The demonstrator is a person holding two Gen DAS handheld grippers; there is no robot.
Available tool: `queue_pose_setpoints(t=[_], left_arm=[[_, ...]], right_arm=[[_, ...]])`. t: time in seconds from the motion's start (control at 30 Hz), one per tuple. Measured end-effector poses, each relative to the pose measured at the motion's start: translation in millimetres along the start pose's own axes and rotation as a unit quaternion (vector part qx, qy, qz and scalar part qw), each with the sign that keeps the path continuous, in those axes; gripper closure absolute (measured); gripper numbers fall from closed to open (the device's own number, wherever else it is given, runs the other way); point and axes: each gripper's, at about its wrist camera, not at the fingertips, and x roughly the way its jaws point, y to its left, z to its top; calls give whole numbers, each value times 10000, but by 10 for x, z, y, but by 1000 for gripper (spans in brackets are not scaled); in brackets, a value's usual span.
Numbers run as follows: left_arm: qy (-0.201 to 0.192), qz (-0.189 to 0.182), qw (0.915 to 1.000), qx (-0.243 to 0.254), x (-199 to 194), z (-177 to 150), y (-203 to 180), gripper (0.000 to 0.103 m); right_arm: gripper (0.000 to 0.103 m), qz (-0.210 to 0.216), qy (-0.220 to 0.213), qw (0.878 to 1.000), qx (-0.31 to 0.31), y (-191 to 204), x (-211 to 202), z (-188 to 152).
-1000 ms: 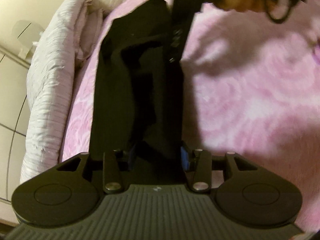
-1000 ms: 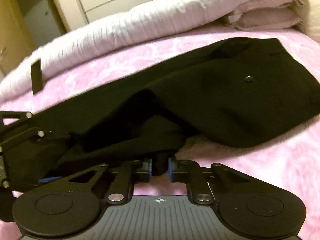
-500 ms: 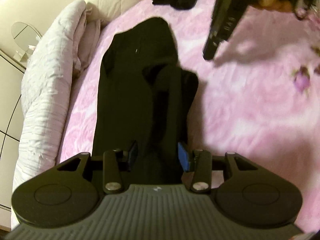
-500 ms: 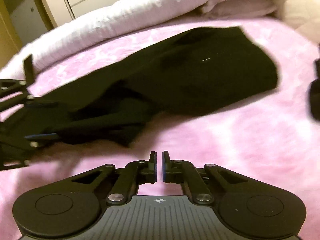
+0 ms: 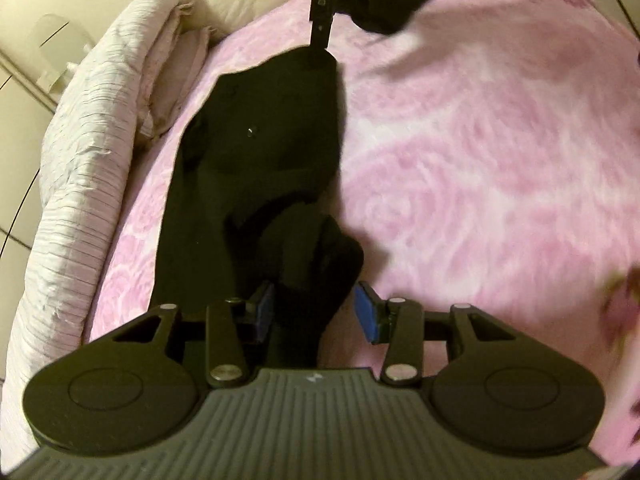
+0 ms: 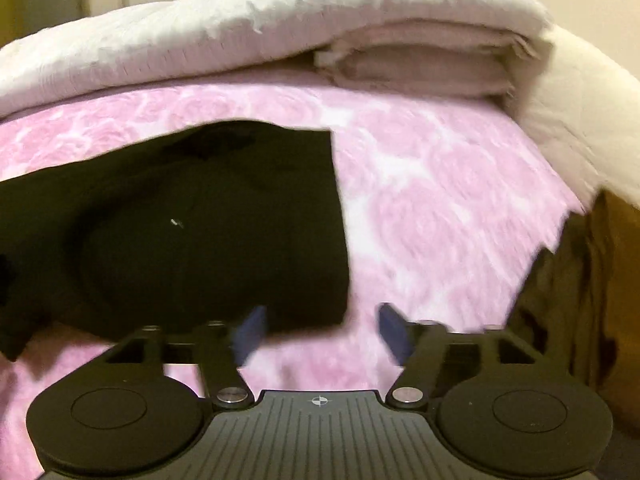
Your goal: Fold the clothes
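Black trousers (image 5: 256,168) lie lengthwise on the pink rose bedspread (image 5: 480,160), with a small metal stud on the upper part. My left gripper (image 5: 315,312) has its jaws partly closed on a bunched leg end, which rises in a lump just beyond the pads. A black finger (image 5: 322,8) of the right tool hangs over the far end. In the right wrist view the trousers (image 6: 180,240) fill the left half. My right gripper (image 6: 322,334) hovers at their near right corner with its jaws opening. The corner reaches between the pads, which do not press on it.
A rolled white quilt (image 6: 240,32) runs along the far side of the bed, with a folded pale blanket (image 6: 420,68) and a cream cushion (image 6: 580,112) at its end. A dark brown shape (image 6: 568,280) stands at the right. White cupboard fronts (image 5: 16,92) lie beyond the quilt.
My right gripper let go of the leg end, shut on nothing, swung right to the trousers' corner and spread its jaws. The released cloth dropped into a lump by my left gripper, which shifted along.
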Motion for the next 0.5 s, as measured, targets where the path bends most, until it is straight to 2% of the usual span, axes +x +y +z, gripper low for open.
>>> queue_pose_setpoints(t=[0.03,0.17,0.33,0.43,0.5], left_arm=[[-32,41,10000,-31,-25,14,5,63],[-115,246,9994,-206,-66,-9,23,63],[78,346,9984,-438,34,-51,25,63],[239,327,9989,-244,91,-6,-56,63],[417,329,9986,-68,162,41,-122,65]], right_arm=[[23,80,6,9999,-79,19,-13,46],[22,296,27,9989,-360,92,-14,260],[22,435,85,9961,-763,63,195,604],[22,566,123,9950,-813,-71,434,810],[22,814,141,9942,-692,-209,655,954]])
